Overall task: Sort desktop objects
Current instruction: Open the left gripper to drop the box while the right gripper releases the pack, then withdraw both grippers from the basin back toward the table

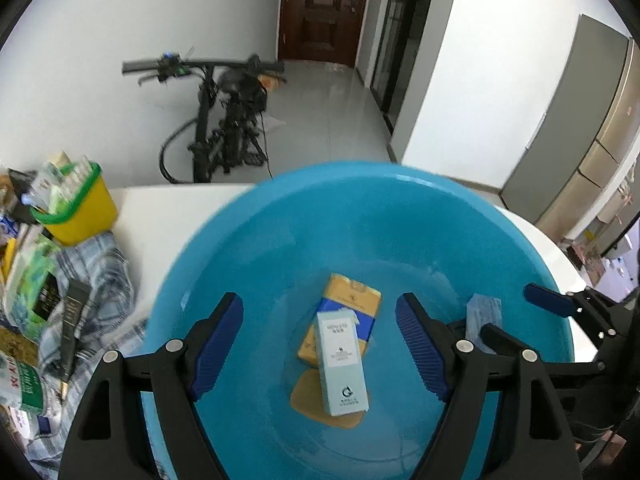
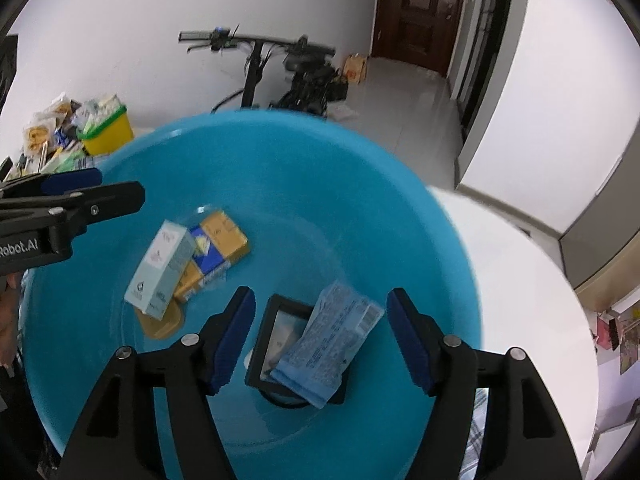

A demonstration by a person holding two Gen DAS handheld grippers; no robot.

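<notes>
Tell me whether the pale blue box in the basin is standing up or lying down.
Lying down. The pale blue box lies flat, long face up, across the yellow and blue pack inside the blue basin.

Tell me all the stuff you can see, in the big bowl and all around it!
basin: one, bright blue, on the white table
tall box: one, pale blue-green, in the basin atop the yellow box
yellow box: one, yellow and dark blue, in the basin
tan pad: one, flat, under the boxes
blue packet: one, speckled light blue, lying across the black frame
black frame: one, on the basin floor
yellow bin: one, green rim, stuffed with packets, far left
checked cloth: one, blue-grey, left of the basin
bicycle: one, black, by the wall
door: one, dark brown, far end
left hand-held gripper: one, black with blue pads, open above the boxes
right hand-held gripper: one, same colours, open above the packet
</notes>
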